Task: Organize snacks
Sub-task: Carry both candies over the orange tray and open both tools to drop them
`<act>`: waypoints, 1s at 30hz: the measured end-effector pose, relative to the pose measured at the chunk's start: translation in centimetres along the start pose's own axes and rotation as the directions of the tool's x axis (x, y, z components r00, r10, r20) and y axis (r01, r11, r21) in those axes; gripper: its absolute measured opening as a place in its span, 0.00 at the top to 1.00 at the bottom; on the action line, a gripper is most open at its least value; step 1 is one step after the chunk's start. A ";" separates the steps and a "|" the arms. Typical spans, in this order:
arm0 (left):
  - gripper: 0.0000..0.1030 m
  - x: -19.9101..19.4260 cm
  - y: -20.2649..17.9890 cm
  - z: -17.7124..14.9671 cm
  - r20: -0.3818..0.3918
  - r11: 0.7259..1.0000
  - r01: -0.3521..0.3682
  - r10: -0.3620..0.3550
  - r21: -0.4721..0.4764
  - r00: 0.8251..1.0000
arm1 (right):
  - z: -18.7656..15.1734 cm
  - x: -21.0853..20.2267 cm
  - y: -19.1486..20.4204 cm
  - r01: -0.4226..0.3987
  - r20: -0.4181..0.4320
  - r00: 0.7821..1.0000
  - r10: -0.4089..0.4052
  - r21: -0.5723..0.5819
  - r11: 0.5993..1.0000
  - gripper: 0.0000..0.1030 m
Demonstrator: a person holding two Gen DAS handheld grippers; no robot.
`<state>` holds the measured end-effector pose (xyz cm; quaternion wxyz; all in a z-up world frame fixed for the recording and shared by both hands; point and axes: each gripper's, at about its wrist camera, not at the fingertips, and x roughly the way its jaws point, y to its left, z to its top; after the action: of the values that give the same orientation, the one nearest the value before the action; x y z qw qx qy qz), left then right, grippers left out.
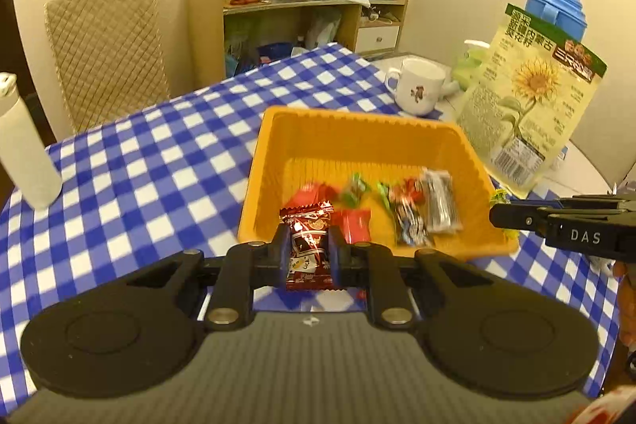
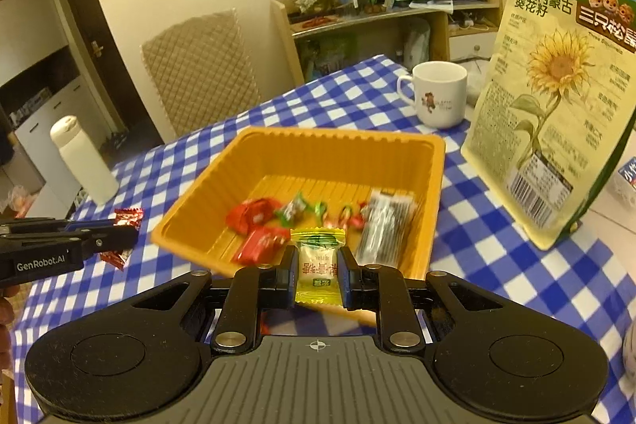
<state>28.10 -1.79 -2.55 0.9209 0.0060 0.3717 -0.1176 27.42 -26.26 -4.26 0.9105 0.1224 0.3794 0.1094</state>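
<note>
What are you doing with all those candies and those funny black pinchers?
A person is sorting snacks into the orange tray on the checkered table. The left gripper is shut on a dark red wrapped candy, and the right gripper is shut on a yellow wrapped candy. Both hang at the tray's near edge. Several wrapped sweets already lie inside.

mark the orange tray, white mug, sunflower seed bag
orange tray (image 2: 314, 153), right wrist view, far inner wall.
white mug (image 2: 439, 98), right wrist view, body.
sunflower seed bag (image 2: 556, 98), right wrist view, printed front.
</note>
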 end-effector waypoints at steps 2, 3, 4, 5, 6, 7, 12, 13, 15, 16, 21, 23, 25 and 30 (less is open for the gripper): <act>0.83 0.5 0.0 0.7 0.006 1.000 0.000 0.000 0.006 1.000 | 0.4 0.5 -0.5 0.000 0.001 1.000 0.000 0.005 1.000 0.80; 0.83 0.8 -0.1 1.0 0.008 1.000 0.002 -0.002 0.007 1.000 | 0.6 0.8 -0.8 0.001 0.001 1.000 -0.001 0.006 1.000 0.80; 0.83 1.0 -0.1 1.3 0.009 1.000 0.005 -0.005 0.007 1.000 | 0.9 1.1 -1.0 0.001 0.000 1.000 -0.001 0.005 1.000 0.80; 0.83 1.3 -0.1 1.6 0.009 1.000 0.008 -0.008 0.007 1.000 | 1.0 1.5 -1.3 0.002 -0.003 1.000 -0.002 0.002 1.000 0.80; 0.83 1.6 0.0 1.7 0.007 1.000 0.009 -0.009 0.006 1.000 | 1.1 1.7 -1.5 0.005 -0.006 1.000 -0.005 -0.001 1.000 0.80; 0.83 2.0 0.0 1.9 0.006 1.000 0.009 -0.009 0.006 1.000 | 1.2 2.1 -1.7 0.007 -0.011 1.000 -0.007 -0.006 1.000 0.80; 0.83 3.3 0.2 2.5 -0.004 1.000 0.009 -0.009 0.004 1.000 | 1.2 3.6 -2.4 0.006 -0.040 0.999 -0.008 -0.030 1.000 0.80; 0.83 3.4 0.2 2.5 -0.005 1.000 0.009 -0.009 0.004 1.000 | 1.2 3.9 -2.5 0.006 -0.046 0.999 -0.008 -0.033 0.999 0.80; 0.83 3.7 0.2 2.5 -0.009 1.000 0.006 -0.006 0.005 1.000 | 1.1 4.4 -2.7 0.007 -0.057 0.998 -0.009 -0.038 0.999 0.80; 0.83 3.9 0.3 2.5 -0.011 1.000 0.006 -0.006 0.004 1.000 | 1.0 4.6 -2.7 0.006 -0.063 0.998 -0.009 -0.040 0.999 0.79; 0.83 4.5 0.4 2.5 -0.022 1.000 0.004 -0.004 0.001 1.000 | 0.9 5.5 -2.9 0.003 -0.081 0.997 -0.007 -0.045 0.999 0.79; 0.83 4.8 0.5 2.5 -0.026 1.000 0.004 -0.004 0.001 1.000 | 0.9 5.8 -2.9 0.004 -0.083 0.997 -0.008 -0.044 0.999 0.79; 0.83 4.9 0.5 2.5 -0.030 1.000 0.003 -0.003 -0.001 1.000 | 1.0 6.3 -3.0 0.002 -0.100 0.995 -0.004 -0.026 1.000 0.78; 0.83 5.2 0.6 2.5 -0.034 1.000 0.002 -0.002 0.001 0.999 | 1.2 6.0 -3.7 -0.019 -0.087 0.996 0.022 0.029 0.999 0.55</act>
<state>33.55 -2.54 -4.29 0.9144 0.0083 0.3871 -0.1184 32.78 -28.16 -8.55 0.8901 0.1343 0.4191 0.1187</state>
